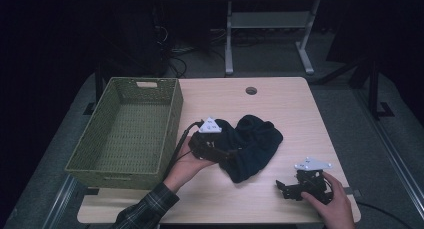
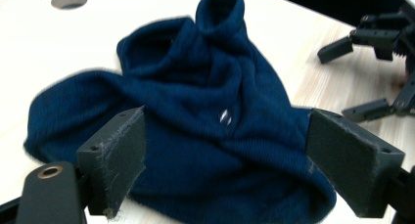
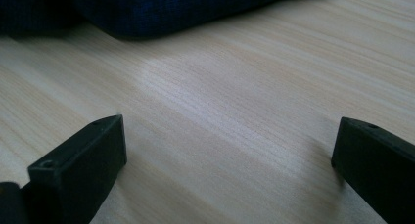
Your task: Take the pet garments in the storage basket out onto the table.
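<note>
- High view: the right gripper [image 1: 286, 185] rests near the front edge of the light wooden table [image 1: 295, 104], jaws apart. The left gripper [image 1: 225, 154] meets the crumpled dark blue knit garment [image 1: 255, 144] at table centre. An olive woven basket [image 1: 125, 129] stands at left.
- Left gripper view: jaws spread wide, straddling the garment [image 2: 195, 116].
- Right gripper view: jaws wide apart above bare wood [image 3: 235, 121].

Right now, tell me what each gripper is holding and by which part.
Nothing is held. The left gripper has its jaws open around the near edge of the dark blue knit garment, not closed on it. The right gripper is open over bare table.
</note>
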Demonstrator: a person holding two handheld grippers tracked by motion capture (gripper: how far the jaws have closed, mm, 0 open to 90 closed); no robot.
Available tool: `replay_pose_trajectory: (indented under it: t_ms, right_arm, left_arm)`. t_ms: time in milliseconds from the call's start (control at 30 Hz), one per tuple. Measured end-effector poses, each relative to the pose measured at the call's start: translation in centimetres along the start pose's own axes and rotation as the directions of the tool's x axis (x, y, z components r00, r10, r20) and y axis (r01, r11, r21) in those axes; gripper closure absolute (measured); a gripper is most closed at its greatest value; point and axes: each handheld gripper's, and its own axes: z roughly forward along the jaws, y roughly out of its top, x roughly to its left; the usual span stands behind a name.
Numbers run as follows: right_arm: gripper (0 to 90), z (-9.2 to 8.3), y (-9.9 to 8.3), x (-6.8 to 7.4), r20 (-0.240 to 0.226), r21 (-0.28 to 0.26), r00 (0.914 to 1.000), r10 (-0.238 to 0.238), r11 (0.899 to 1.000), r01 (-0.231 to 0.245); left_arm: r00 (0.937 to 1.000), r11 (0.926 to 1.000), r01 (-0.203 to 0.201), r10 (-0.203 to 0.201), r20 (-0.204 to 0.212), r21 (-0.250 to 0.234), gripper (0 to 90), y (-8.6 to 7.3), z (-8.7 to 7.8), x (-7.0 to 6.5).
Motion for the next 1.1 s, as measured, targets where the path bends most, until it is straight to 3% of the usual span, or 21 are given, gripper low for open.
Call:
replay_pose_trajectory:
  t_ms: [267, 600, 800, 933, 1100]
  right_arm:
    - [0.0, 0.0, 0.0, 0.0, 0.000, 0.000, 1.0000, 0.000, 1.000, 0.000]
    - [0.0, 0.0, 0.0, 0.0, 0.000, 0.001, 1.0000, 0.000, 1.000, 0.000]
    - [0.0, 0.0, 0.0, 0.0, 0.000, 0.001, 1.0000, 0.001, 1.000, -0.001]
    - [0.0, 0.0, 0.0, 0.0, 0.000, 0.001, 1.0000, 0.001, 1.000, -0.001]
    - [0.0, 0.0, 0.0, 0.0, 0.000, 0.000, 1.0000, 0.000, 1.000, 0.000]
  left_arm:
    - [0.9995, 0.9987, 0.008, -0.006, -0.030, 0.050, 14.0, -2.7, -0.3, -0.3]
    - [0.9986, 0.9917, 0.014, -0.007, -0.053, 0.128, 13.5, -5.8, -0.5, -0.9]
    - [0.9969, 0.9827, 0.019, -0.004, -0.078, 0.184, 13.4, -7.5, -0.2, -1.1]
    - [0.9943, 0.9727, -0.018, 0.042, -0.098, 0.231, 13.0, -8.1, 0.2, -1.5]
    - [0.9937, 0.9796, -0.022, 0.043, -0.104, 0.200, 12.7, -8.7, 0.2, -1.7]
